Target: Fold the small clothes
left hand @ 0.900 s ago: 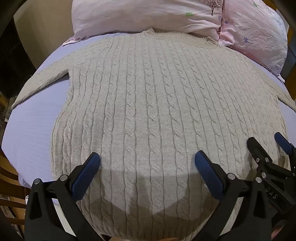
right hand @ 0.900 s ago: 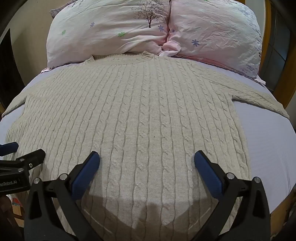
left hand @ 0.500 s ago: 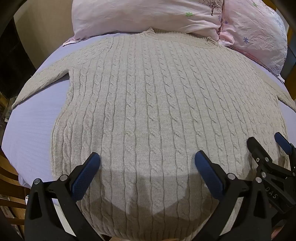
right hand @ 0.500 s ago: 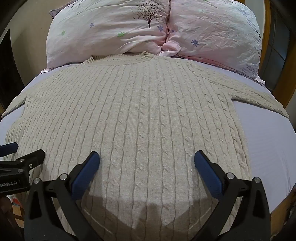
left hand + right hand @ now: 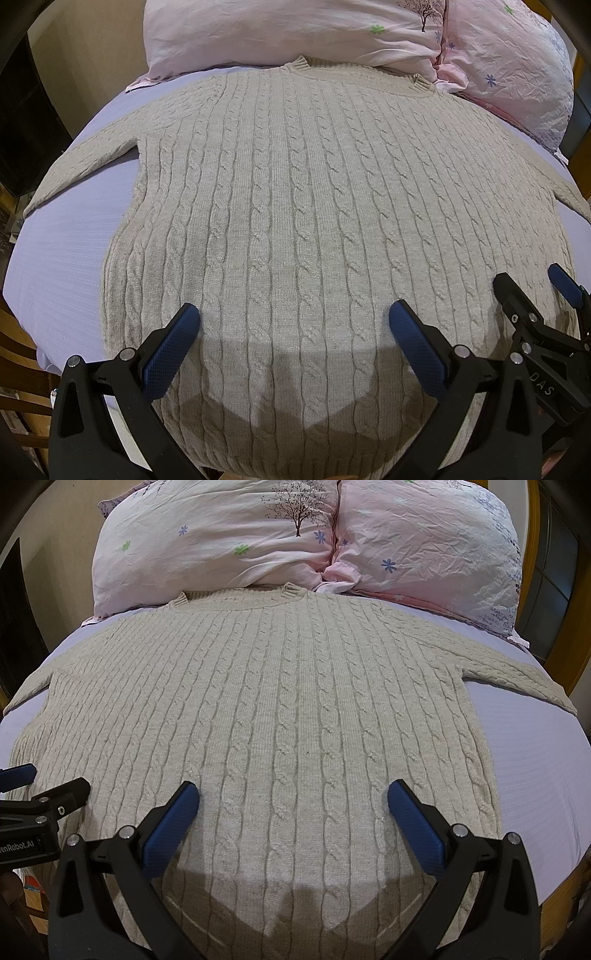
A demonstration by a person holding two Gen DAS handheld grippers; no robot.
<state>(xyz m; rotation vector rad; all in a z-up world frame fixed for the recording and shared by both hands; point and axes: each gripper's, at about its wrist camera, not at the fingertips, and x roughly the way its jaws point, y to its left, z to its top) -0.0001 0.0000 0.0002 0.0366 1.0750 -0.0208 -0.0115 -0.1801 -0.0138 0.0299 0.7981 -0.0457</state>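
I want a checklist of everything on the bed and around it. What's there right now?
Surface: bed sheet, pale lilac, smooth.
Job's things: sweater, beige cable-knit, spread flat, sleeves out, collar toward the pillows.
Clutter: nothing seen.
Grippers: left gripper and right gripper both open, above the sweater's hem end, holding nothing.
Cables: nothing seen.
Surroundings: two pink floral pillows; wooden bed frame.

place: home bedroom | evidence: bed with lavender sheet (image 5: 535, 775), two pink floral pillows (image 5: 221, 546) at its head, wooden bed frame (image 5: 532, 535)
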